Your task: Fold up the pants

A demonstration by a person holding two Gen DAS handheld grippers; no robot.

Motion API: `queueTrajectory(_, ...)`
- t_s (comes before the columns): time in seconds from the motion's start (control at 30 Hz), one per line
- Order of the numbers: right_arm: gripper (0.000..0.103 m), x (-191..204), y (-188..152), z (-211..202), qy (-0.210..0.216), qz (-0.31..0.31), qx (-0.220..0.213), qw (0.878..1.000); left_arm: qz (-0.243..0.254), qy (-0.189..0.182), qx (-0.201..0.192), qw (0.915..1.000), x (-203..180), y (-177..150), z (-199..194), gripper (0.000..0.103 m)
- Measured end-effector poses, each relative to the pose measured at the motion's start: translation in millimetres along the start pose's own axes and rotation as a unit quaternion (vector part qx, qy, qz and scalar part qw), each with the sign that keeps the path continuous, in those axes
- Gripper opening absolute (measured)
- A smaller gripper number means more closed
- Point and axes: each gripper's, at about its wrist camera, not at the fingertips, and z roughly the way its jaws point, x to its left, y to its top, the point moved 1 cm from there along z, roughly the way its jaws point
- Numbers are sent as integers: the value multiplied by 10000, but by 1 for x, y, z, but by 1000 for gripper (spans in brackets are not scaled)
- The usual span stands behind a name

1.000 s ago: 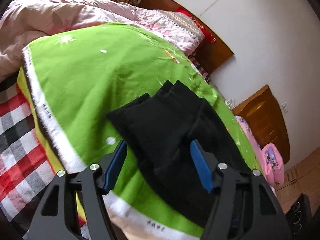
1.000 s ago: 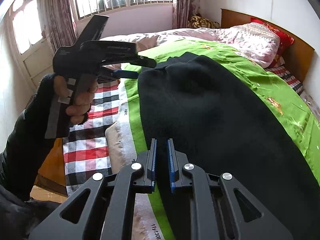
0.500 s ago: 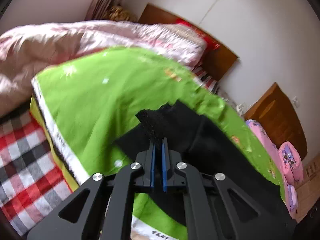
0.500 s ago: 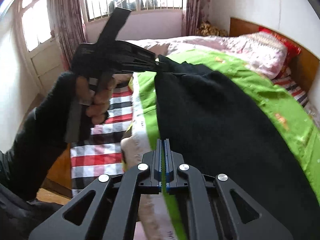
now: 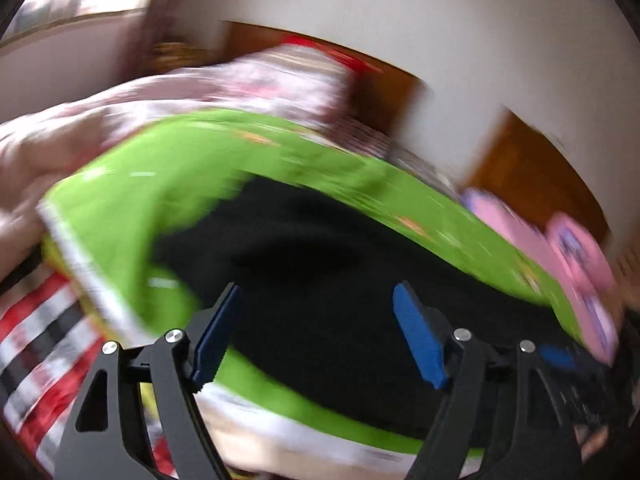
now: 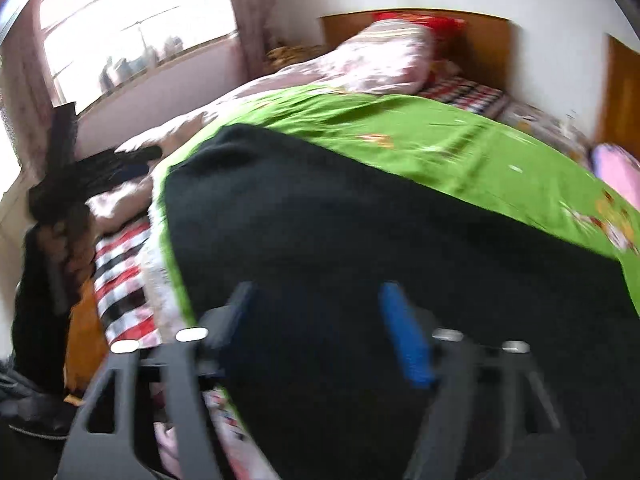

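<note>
The black pants [image 5: 328, 264] lie on the green blanket [image 5: 168, 184], blurred by motion in the left wrist view. My left gripper [image 5: 318, 288] hovers over their near part; its jaws are opening and its blue pads [image 5: 418, 336] touch no cloth. In the right wrist view the pants [image 6: 360, 240] fill the middle and lower right. Above them my right gripper [image 6: 316, 286] is also opening, its blue pads [image 6: 404, 332] apart with nothing pressed between them. The left gripper [image 6: 84, 176], in a person's hand, shows as a dark blur at the left.
The blanket [image 6: 460, 140] covers a bed with a pink quilt [image 6: 372, 64] and wooden headboard [image 6: 480, 40] at the far end. A red, white and black checked sheet [image 6: 120, 272] hangs at the bed's left edge. Pink slippers [image 5: 576, 256] lie at the right, and a window [image 6: 132, 28] is at the far left.
Half a second ago both grippers were shut on the pants' edge and lifting it. Both have let go and stand wide apart, and both views have swung right with blur.
</note>
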Motion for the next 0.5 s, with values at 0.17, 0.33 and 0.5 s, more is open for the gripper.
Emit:
queueTrajectory(0.17,71,24,-12,18,-396,-660,545,9955,1135,451,702,9900,-64,-24,48,77)
queueTrajectory(0.33,75,40,-37,20,-447,-987,612,9922,1852,1005,479,9764,-70,-59,55,79)
queueTrajectory(0.5,79,23,-35,-3,-464,-671,438,9957,1545,912,462,9827,-65,-47,38,86)
